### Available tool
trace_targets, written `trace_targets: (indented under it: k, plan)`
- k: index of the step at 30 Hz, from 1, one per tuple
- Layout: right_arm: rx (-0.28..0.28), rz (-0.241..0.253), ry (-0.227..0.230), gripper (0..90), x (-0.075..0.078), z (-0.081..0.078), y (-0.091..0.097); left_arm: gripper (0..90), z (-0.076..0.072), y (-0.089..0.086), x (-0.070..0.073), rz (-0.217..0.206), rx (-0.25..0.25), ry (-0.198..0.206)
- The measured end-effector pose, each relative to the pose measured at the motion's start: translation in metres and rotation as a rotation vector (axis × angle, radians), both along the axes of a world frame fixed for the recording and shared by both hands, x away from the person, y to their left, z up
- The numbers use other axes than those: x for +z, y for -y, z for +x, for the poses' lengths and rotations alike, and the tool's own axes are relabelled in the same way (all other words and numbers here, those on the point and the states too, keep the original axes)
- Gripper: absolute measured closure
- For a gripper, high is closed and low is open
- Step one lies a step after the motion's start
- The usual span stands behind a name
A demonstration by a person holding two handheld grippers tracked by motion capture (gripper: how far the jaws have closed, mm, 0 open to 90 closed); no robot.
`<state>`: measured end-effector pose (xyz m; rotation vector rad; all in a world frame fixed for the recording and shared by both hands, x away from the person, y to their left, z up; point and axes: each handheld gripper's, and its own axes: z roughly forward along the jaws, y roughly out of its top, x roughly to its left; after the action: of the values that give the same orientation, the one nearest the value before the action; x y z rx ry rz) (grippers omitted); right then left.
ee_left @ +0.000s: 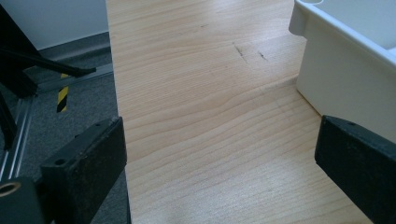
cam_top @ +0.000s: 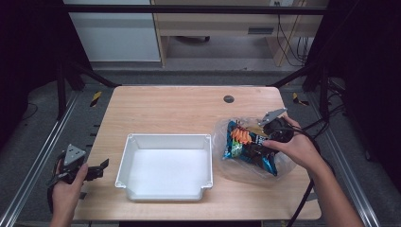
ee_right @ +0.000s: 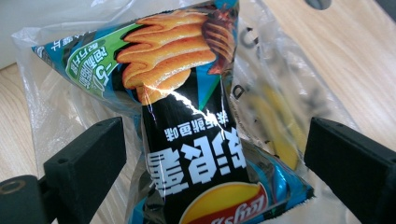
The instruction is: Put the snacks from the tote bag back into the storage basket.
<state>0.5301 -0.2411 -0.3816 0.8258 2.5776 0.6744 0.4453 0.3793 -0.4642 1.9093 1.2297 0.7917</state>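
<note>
A blue and black crisp packet (cam_top: 248, 146) (ee_right: 196, 140) lies inside a clear plastic bag (cam_top: 227, 163) (ee_right: 289, 93) on the right side of the wooden table (cam_top: 175, 109). My right gripper (cam_top: 265, 135) (ee_right: 215, 158) hovers over it, open, its jaws standing wide on either side of the packet without gripping it. A white plastic tub (cam_top: 165, 165) (ee_left: 345, 79) sits empty at the table's front middle. My left gripper (cam_top: 97, 170) (ee_left: 219, 163) is held open at the table's left front edge, with nothing between its jaws.
A dark round grommet (cam_top: 229, 99) is set in the table near its far edge. Grey floor and metal rails (cam_top: 33, 165) run along the table's left side. A yellow item (ee_right: 275, 126) shows through the clear bag behind the packet.
</note>
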Motion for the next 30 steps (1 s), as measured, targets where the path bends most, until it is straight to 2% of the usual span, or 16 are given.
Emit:
trace_targets:
  k: [13,30]
  plan:
    - [0.018,-0.015,-0.061,6.9,-0.014,0.009,-0.009,2.1,0.0,0.0,0.0,-0.006,0.0,0.002]
    - [0.043,-0.035,-0.09,6.9,-0.025,0.018,-0.014,2.1,0.0,0.0,0.0,-0.009,-0.005,0.0]
